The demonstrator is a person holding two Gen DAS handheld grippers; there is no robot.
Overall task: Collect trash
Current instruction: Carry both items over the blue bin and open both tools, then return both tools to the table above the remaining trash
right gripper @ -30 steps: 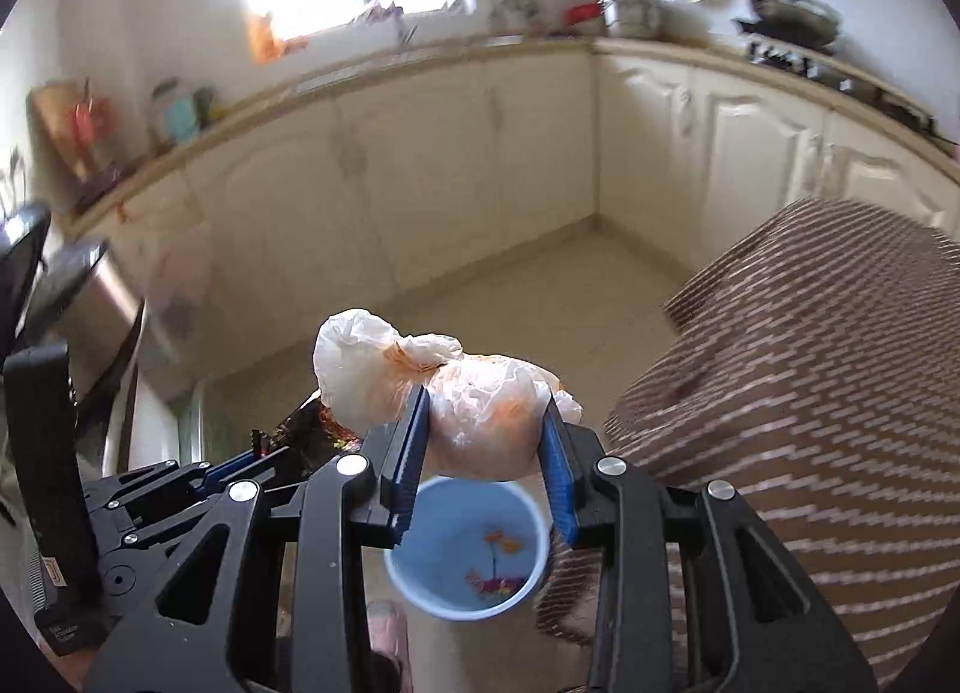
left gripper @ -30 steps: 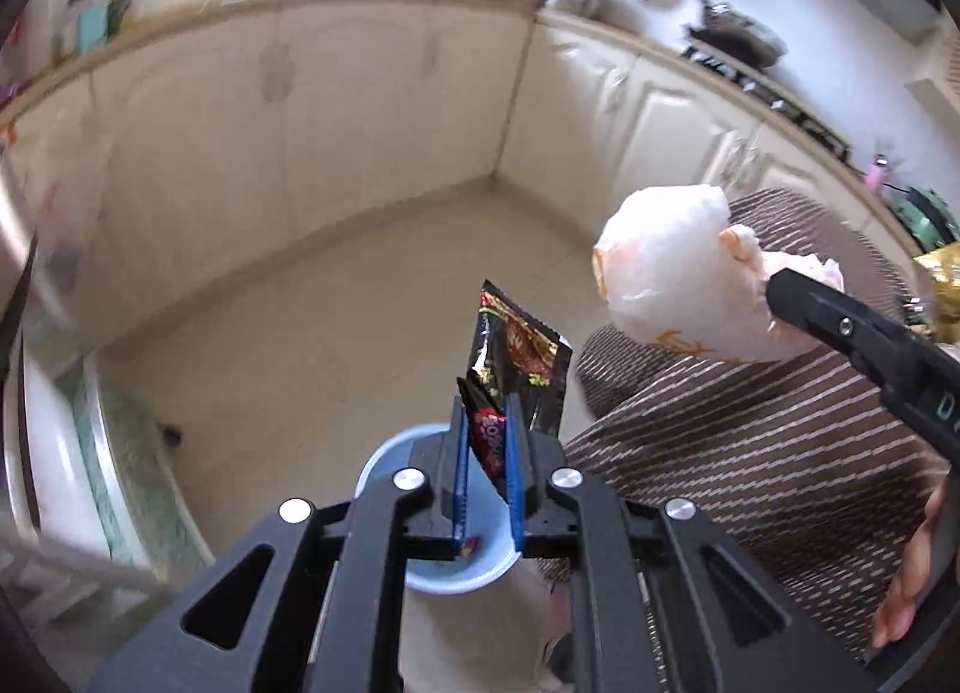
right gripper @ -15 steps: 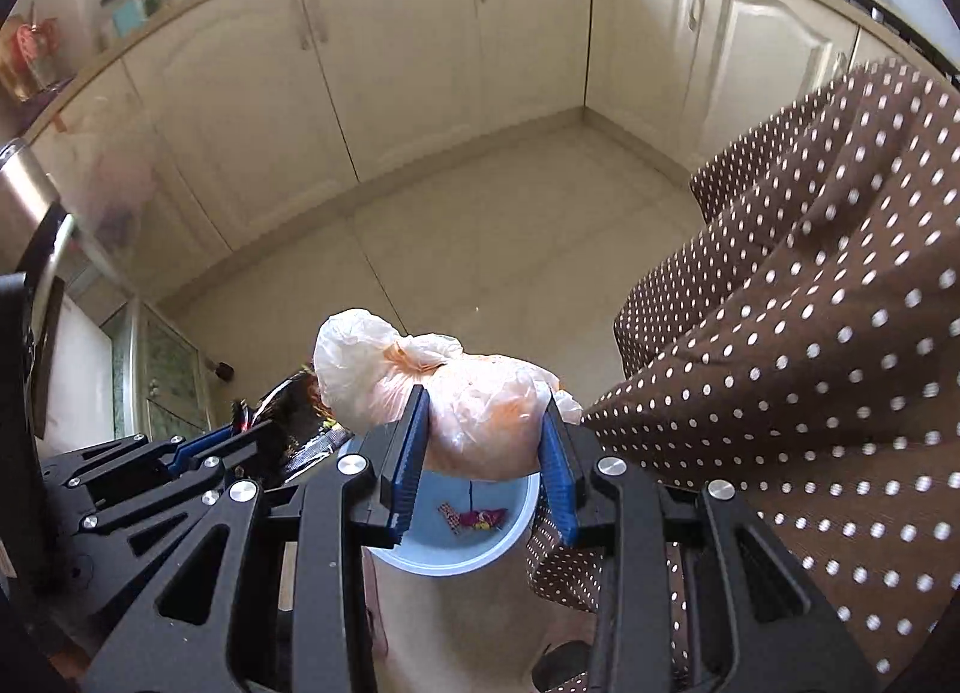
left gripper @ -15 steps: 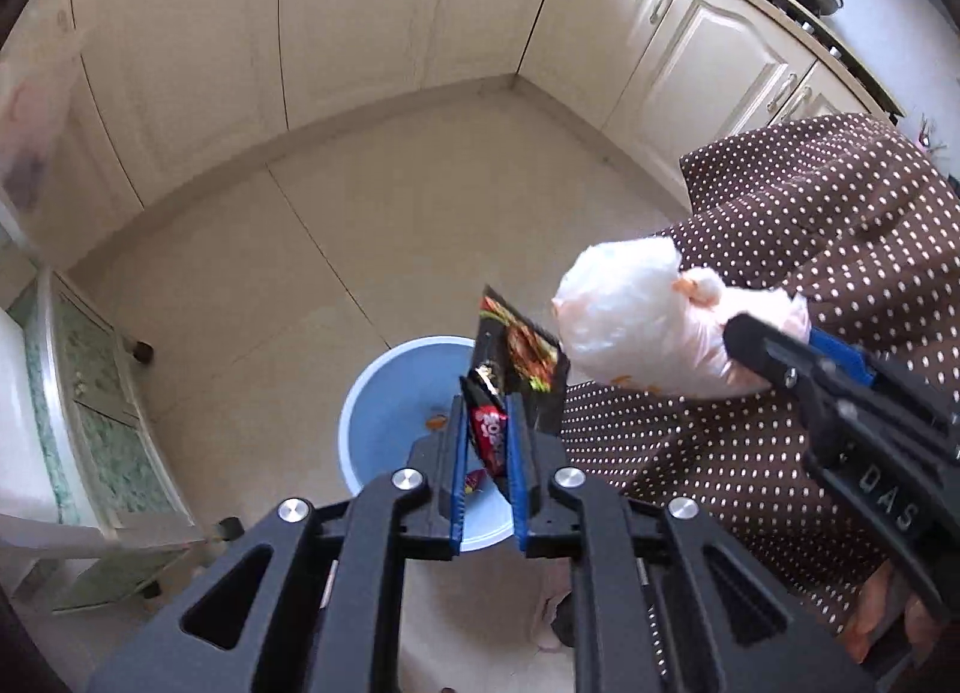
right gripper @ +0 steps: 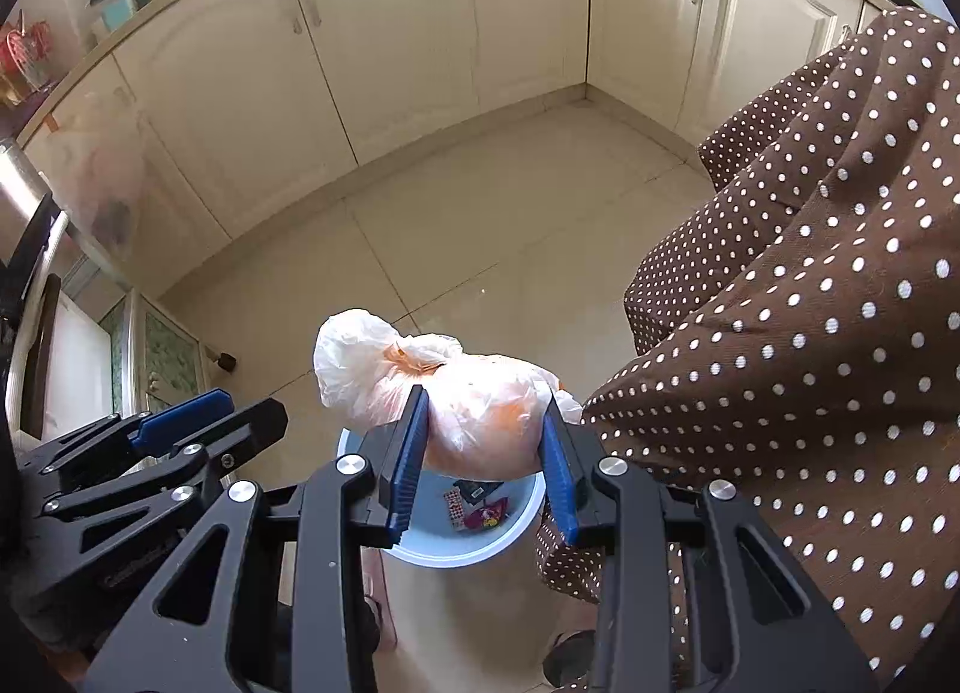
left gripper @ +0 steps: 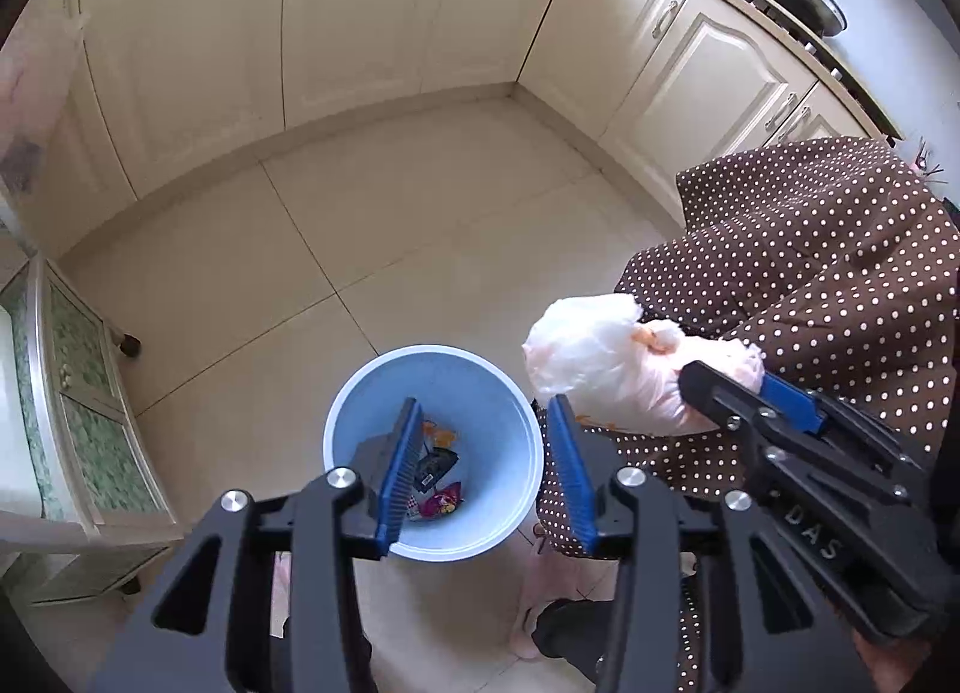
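A: Scene? Big stuff first.

B: Tiled kitchen floor [left gripper: 420,225], cream cabinets [left gripper: 360,21] round it. Brown polka-dot garment [right gripper: 810,333] on the right. Light blue bin [left gripper: 504,393] on the floor below both grippers.

A: Grippers?

B: Right gripper [right gripper: 483,453] clamped on a knotted white plastic bag [right gripper: 474,399], held above the bin. Left gripper [left gripper: 483,471] jaws opening, nothing between them.

A: Trash?

B: Snack wrappers [left gripper: 438,477] lying at the bin bottom.

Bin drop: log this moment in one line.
left gripper: opening, empty | right gripper: shut on bag | wrappers in bin
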